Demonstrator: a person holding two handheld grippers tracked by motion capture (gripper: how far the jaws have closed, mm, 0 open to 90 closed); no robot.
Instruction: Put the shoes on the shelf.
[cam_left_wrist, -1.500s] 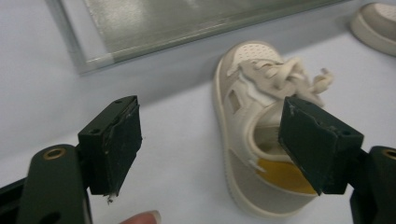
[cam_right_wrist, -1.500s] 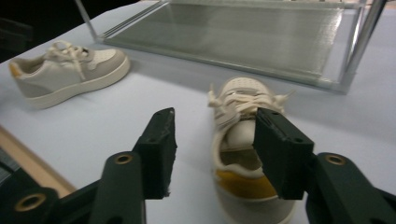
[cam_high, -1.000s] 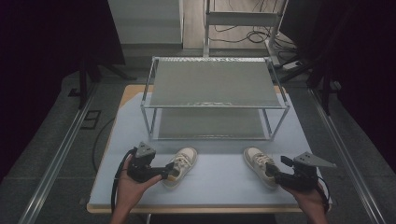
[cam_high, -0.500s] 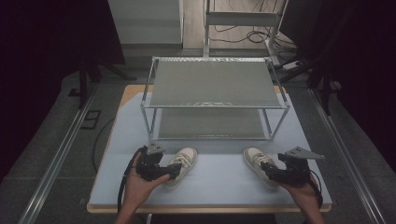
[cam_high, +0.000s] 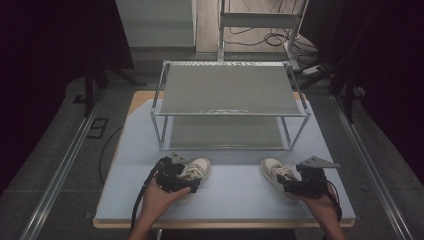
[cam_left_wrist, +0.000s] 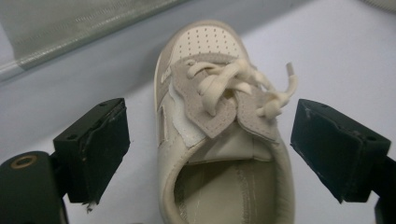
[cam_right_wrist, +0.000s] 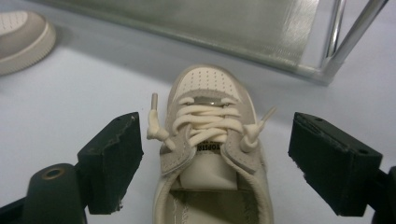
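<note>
At six o'clock before the rack (cam_high: 230, 107), both grippers' jaws have just spread wide; left gripper (cam_high: 186, 186) and right gripper (cam_high: 286, 187) straddle each shoe (cam_left_wrist: 219, 140) (cam_right_wrist: 212, 154), apparently untouched, grasp pending.

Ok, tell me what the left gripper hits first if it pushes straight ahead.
The left gripper, open, already straddles the left shoe; going on, it probably meets the rack's lower shelf beyond the toe.

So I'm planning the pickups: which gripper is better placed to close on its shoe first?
Probably the right gripper: its shoe sits centred, straight between open jaws. The left gripper straddles its shoe off-centre and angled.
</note>
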